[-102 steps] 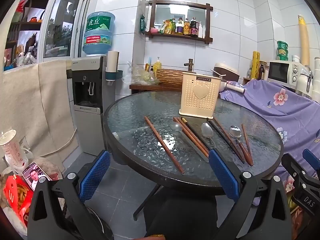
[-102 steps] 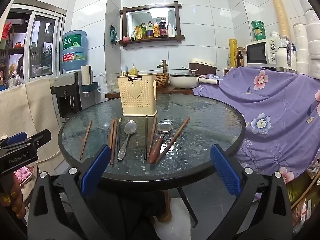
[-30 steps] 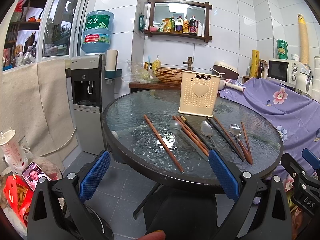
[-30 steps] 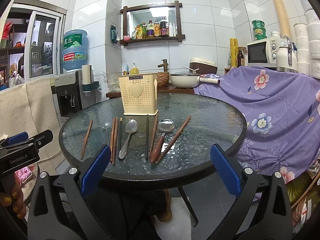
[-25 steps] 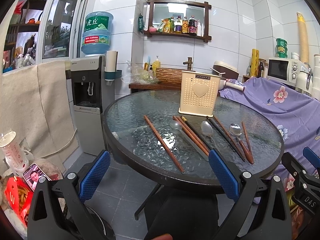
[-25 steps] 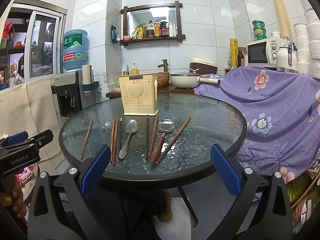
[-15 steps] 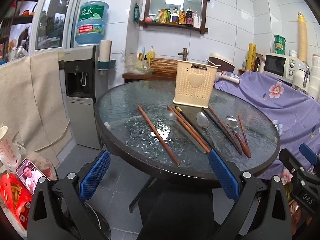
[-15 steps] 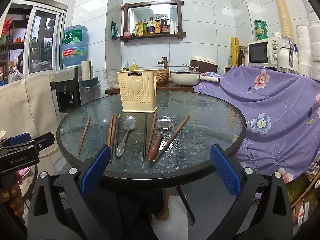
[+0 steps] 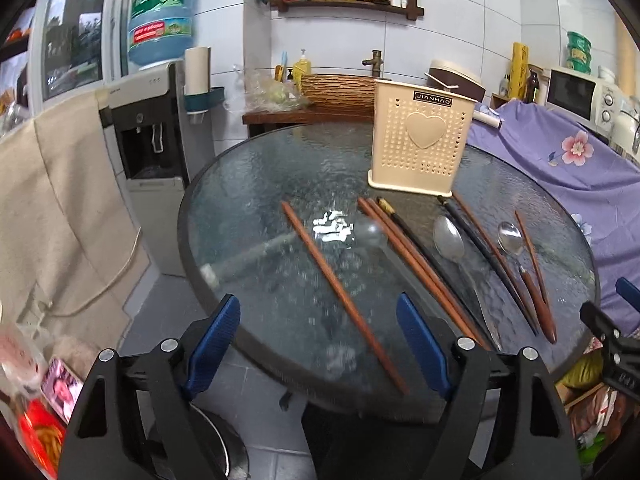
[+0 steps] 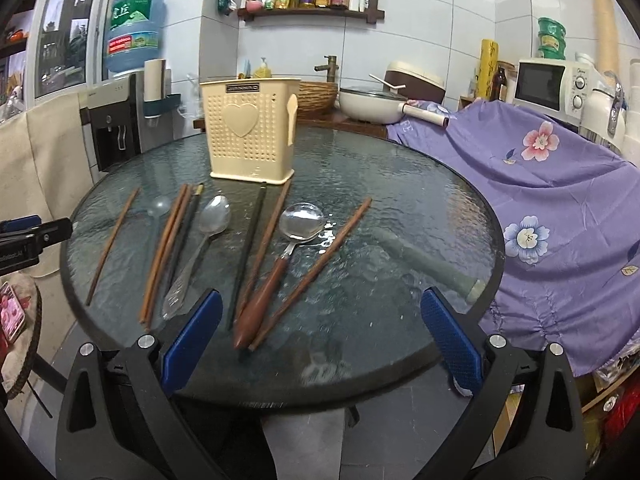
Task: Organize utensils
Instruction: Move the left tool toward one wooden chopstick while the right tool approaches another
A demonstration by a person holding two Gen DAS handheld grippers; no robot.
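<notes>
Both grippers, left and right, have moved closer over the bench, jaws wide open and empty (approach begun); utensils lie before the holder.

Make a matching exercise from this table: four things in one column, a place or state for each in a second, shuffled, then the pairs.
1. cream holder
2. wooden-handled spoon
3. lone chopstick
4. right gripper

a. open, empty
b. leftmost on the glass
c. upright at the back
d. lying between two brown chopsticks

Pairs: 1-c, 2-d, 3-b, 4-a
</notes>
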